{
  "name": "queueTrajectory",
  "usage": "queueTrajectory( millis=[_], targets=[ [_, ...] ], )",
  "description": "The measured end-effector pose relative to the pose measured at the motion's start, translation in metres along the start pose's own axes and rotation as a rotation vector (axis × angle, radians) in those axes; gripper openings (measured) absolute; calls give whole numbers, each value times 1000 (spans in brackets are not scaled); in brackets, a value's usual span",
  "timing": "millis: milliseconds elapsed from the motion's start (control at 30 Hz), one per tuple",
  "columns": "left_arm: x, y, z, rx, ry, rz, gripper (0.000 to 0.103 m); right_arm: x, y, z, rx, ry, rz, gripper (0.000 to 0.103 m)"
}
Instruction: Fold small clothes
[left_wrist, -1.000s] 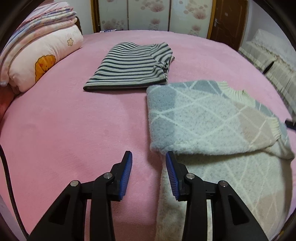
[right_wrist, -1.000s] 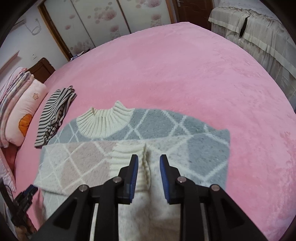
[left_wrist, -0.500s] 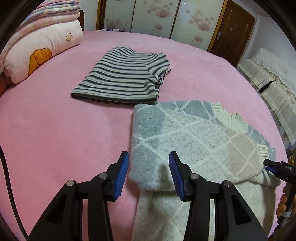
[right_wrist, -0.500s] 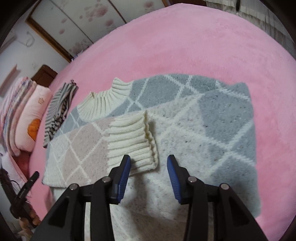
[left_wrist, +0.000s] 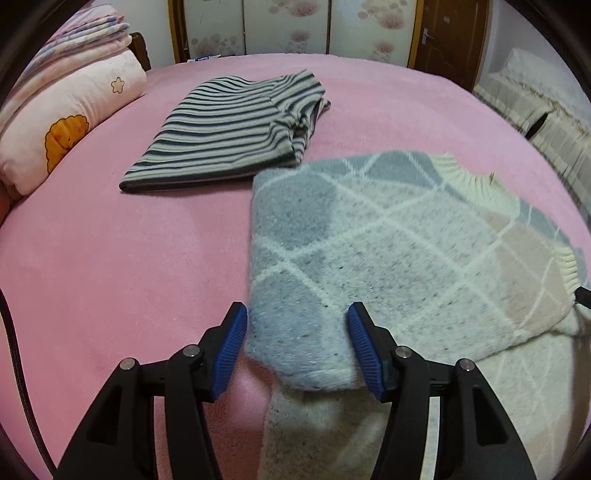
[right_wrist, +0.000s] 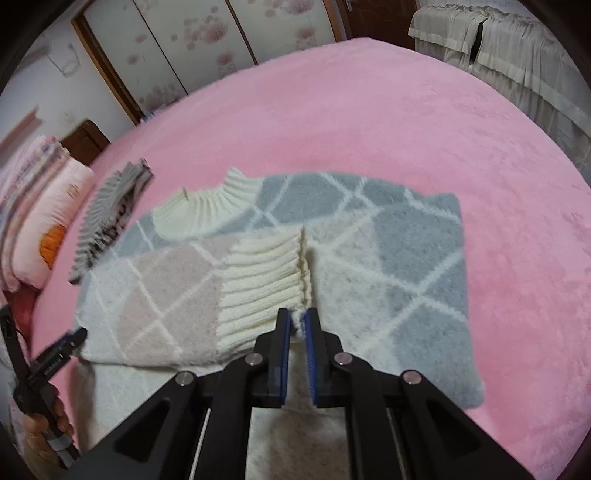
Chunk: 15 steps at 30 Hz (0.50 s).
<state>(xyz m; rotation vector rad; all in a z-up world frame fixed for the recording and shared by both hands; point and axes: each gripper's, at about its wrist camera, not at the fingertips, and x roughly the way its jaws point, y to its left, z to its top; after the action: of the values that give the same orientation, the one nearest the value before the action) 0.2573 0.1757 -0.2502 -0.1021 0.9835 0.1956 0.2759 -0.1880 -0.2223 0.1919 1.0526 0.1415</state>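
Now the right gripper (right_wrist: 297, 326) has gone from spread, half a second ago, to pressed together on the ribbed cuff (right_wrist: 264, 280) of the folded-over sleeve; a tuft of cream knit shows between its blue pads. The left gripper (left_wrist: 297, 341) has spread wider and moved forward, so the near fold of the diamond-pattern sweater (left_wrist: 388, 243) now sits between its open fingers, which do not yet pinch it.

Reading: one side has its grasp, the other is staged. A two-point lift for the next fold looks close.

Sweater lies on the pink bedspread (left_wrist: 110, 258), toward its near edge in both wrist views, collar (right_wrist: 207, 206) pointing away, sleeve laid across the chest. A folded striped garment (left_wrist: 232, 133) rests just beyond it, apparently done. A pillow (left_wrist: 62, 125) with stacked bedding sits at the bedspread's far left corner.
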Motion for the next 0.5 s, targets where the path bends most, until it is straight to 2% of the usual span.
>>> queueTrajectory(
  millis=[133,267,500],
  targets=[
    [10,-3,-5,28,7,36,64,8,-1,-4,-14,1,-32,8],
    [16,3,-6,4,19,31,72,11,-2,-6,-13,-3,-46,8],
    [-4,12,1,-17,-1,2,74,-4,3,-7,-61,1,-60,10]
  ],
)
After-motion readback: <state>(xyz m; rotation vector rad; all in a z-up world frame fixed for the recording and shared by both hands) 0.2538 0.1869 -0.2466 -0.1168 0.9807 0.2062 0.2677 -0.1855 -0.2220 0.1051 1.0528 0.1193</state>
